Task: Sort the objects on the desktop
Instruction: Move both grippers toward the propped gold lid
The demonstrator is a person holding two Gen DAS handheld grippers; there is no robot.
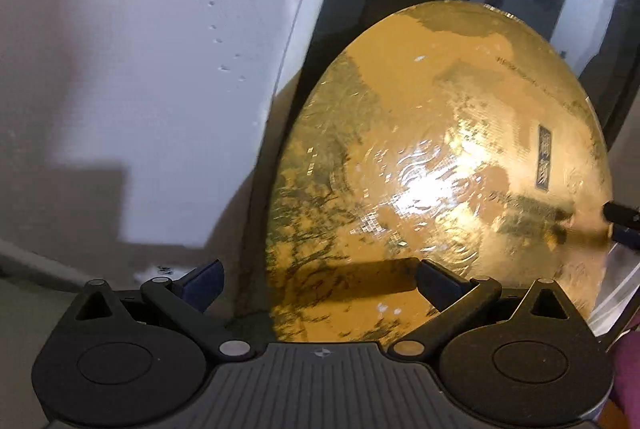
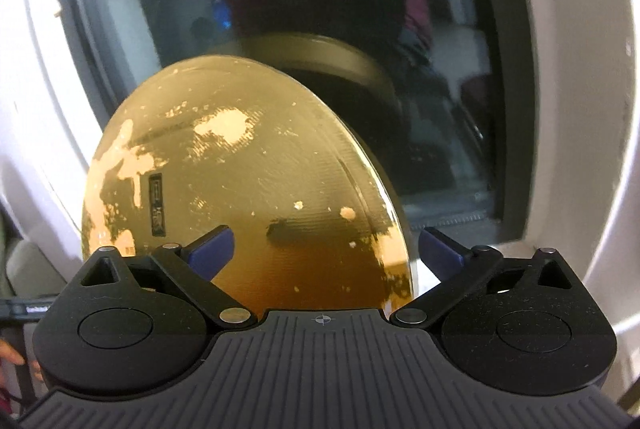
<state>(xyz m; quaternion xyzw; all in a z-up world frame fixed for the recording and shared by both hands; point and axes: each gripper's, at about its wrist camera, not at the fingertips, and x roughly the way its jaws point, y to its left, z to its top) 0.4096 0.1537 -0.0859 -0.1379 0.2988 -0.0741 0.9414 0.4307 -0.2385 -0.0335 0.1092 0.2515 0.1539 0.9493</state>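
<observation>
While both claws, left [image 1: 320, 279] and right [image 2: 325, 249], gape empty before the gold disc [image 1: 440, 169] at mid-frame, sorting progress cannot be judged.

Little here reads cleanly. The round gold foil-faced disc [image 1: 440, 169] carries a small dark rectangular label [image 1: 545, 156] with two pale characters stacked vertically, too blurred to make out. A line of fine dark print [image 1: 532, 73] curves along the disc near its upper right rim, also illegible. In the right wrist view the same label [image 2: 156, 203] shows as a dark box on the disc [image 2: 248, 189], characters unreadable. A crosshair mark sits printed on the grey ribbed body of each tool [image 1: 321, 352] [image 2: 321, 319]. A black strap at the left edge of the right wrist view has white lettering [image 2: 36, 308], too small to read.
</observation>
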